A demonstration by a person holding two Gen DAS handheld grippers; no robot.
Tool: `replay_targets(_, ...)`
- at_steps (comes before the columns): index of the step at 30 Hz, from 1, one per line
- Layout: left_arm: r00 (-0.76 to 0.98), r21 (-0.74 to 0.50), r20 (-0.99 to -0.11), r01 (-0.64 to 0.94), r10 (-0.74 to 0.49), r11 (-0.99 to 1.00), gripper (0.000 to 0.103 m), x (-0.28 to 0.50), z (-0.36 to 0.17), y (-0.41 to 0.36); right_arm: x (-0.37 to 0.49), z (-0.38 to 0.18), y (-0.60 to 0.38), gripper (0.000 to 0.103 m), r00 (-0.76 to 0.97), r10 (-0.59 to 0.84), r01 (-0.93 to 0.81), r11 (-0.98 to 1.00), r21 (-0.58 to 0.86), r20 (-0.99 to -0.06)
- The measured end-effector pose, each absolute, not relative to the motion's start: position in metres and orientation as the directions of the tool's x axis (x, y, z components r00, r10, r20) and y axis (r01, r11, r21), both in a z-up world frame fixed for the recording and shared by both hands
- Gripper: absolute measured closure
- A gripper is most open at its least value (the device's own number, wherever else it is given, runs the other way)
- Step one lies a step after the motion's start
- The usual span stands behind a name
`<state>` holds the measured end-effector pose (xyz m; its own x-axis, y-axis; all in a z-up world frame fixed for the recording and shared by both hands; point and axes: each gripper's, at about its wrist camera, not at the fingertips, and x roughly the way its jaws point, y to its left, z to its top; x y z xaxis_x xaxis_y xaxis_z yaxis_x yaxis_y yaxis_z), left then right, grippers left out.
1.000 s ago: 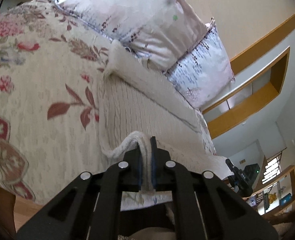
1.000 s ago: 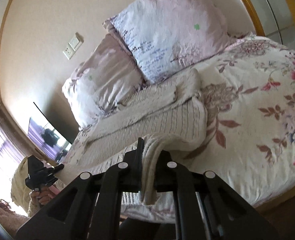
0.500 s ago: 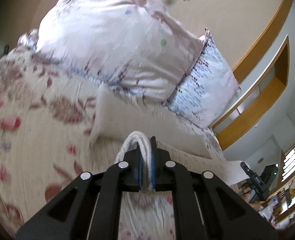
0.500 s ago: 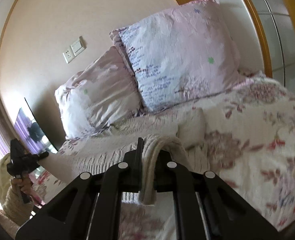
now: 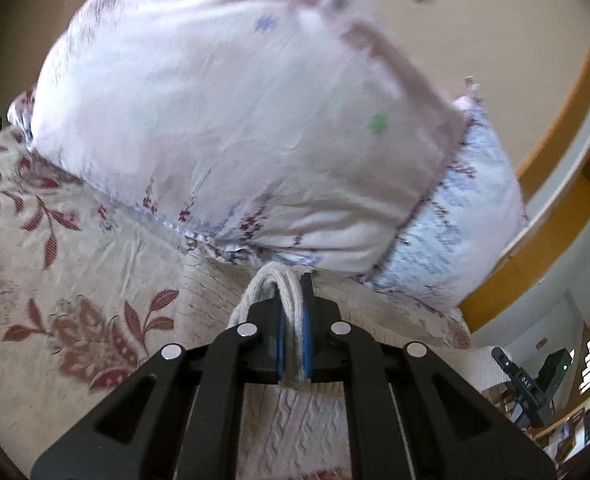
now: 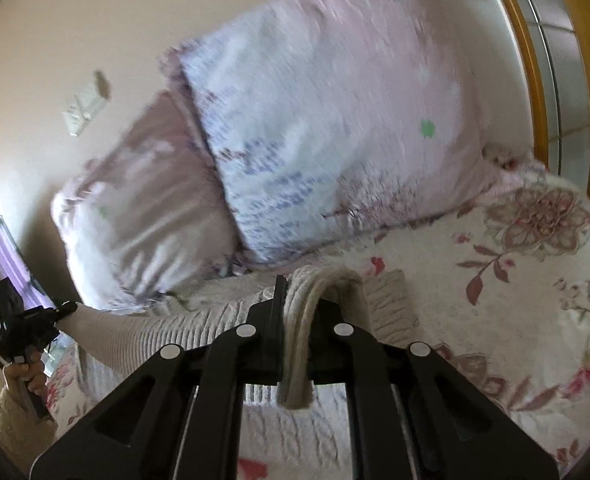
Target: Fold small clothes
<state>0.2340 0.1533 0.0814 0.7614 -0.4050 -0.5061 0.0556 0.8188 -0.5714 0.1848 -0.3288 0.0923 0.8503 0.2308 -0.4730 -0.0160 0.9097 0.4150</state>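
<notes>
Pinching both ends — left gripper (image 5: 293, 320) and right gripper (image 6: 299, 320) each clamp a cream knit sweater (image 6: 199, 320) edge, frame centre, over floral bedspread (image 6: 515, 300) below pillows (image 5: 235, 120).

sweater (image 5: 291, 300): ribbed cream knit | tongs (image 5: 293, 344): matt black plastic | bedspread (image 5: 75, 280): smooth floral cloth
</notes>
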Motion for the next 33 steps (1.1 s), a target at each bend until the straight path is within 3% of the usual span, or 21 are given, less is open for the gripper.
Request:
replay_targets(7, 0.688, -0.627, -0.592, -0.065, -0.420, 0.776, 0.097, 0.280, 0.024, 0.158, 0.233, 0.033, -0.346, 0.095, 0.741, 0.266, 0.111, 0.857, 0.504, -0.616)
replay_targets(12, 0.666, -0.665, -0.596, -0.095, -0.449, 0.741, 0.096, 0.292, 0.011, 0.162, 0.246, 0.019, -0.354, 0.092, 0.704, 0.321, 0.157, 0.800, 0.579, -0.634)
replay_targets(14, 0.662, -0.670, -0.597, -0.101, -0.453, 0.735, 0.094, 0.295, 0.009, 0.161, 0.256, 0.015, -0.359, 0.074, 0.691, 0.359, 0.184, 0.752, 0.633, -0.628)
replay_targets(15, 0.661, -0.677, -0.594, -0.105, -0.458, 0.728, 0.090, 0.296, 0.008, 0.160, 0.261, 0.014, -0.362, 0.057, 0.689, 0.383, 0.194, 0.720, 0.666, -0.615)
replay_targets(16, 0.659, -0.693, -0.586, -0.105, -0.472, 0.714, 0.085, 0.298, 0.008, 0.160, 0.264, 0.014, -0.365, 0.050, 0.702, 0.410, 0.196, 0.675, 0.711, -0.583)
replay_targets(17, 0.661, -0.706, -0.575, -0.103, -0.482, 0.701, 0.076, 0.300, 0.008, 0.160, 0.267, 0.015, -0.367, 0.049, 0.711, 0.418, 0.195, 0.655, 0.730, -0.565)
replay_targets(21, 0.681, -0.725, -0.543, -0.085, -0.491, 0.684, 0.056, 0.300, 0.017, 0.158, 0.271, 0.029, -0.364, 0.047, 0.748, 0.401, 0.165, 0.659, 0.734, -0.529)
replay_targets(33, 0.706, -0.632, -0.562, -0.030, -0.431, 0.775, 0.052, 0.259, 0.039, 0.171, 0.216, 0.061, -0.377, 0.047, 0.793, 0.278, 0.128, 0.794, 0.594, -0.542)
